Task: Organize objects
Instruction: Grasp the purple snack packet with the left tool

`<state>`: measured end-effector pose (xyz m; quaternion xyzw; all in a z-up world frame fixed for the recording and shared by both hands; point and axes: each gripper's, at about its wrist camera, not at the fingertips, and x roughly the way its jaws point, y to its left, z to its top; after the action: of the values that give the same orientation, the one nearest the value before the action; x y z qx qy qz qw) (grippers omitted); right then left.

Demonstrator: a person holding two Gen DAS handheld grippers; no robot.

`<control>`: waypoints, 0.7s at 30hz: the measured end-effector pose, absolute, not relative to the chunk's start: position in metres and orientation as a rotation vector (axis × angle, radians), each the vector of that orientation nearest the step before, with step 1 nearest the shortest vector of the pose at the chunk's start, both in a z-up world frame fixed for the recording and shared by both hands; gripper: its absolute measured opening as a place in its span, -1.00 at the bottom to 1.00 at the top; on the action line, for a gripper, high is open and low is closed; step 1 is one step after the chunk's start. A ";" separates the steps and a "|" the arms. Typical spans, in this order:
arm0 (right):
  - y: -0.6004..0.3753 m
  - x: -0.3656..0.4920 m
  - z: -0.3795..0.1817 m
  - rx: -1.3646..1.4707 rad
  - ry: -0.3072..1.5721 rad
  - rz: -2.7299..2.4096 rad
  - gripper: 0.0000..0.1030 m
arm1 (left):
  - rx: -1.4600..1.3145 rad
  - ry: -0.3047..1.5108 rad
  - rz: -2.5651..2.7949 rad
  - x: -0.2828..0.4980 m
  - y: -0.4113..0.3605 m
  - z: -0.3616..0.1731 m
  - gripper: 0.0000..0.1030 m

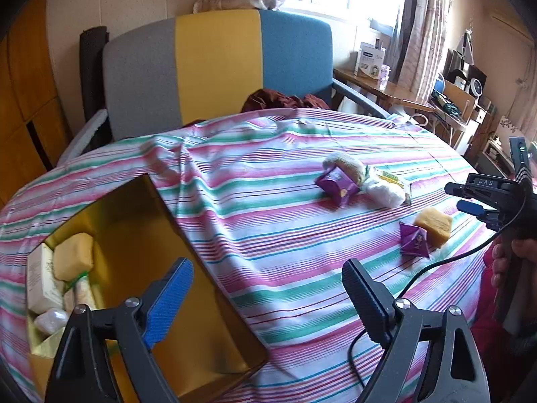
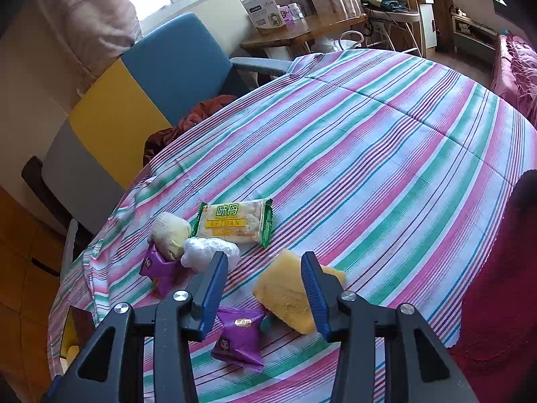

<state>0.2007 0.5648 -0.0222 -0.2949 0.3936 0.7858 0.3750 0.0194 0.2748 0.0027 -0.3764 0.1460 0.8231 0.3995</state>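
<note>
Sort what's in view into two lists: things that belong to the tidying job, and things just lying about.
Job:
gold box
yellow cake
near purple packet
far purple packet
green-edged snack pack
white wrapped lump
pale wrapped roll

Lying about:
chair
dark red cloth
side table clutter
</note>
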 end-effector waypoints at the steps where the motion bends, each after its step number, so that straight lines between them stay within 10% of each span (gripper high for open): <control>1: 0.565 0.201 -0.022 -0.755 1.010 2.013 -0.11 | -0.964 0.369 2.067 0.020 0.281 0.001 0.72; 21: 0.569 0.198 -0.027 -0.757 1.093 2.055 -0.11 | -1.339 0.165 1.902 -0.036 0.418 -0.052 0.40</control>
<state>0.1976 0.5690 -0.0273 -0.2909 0.4200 0.7895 0.3401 -0.0360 0.4176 -0.0516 -0.5278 0.0652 0.7498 0.3936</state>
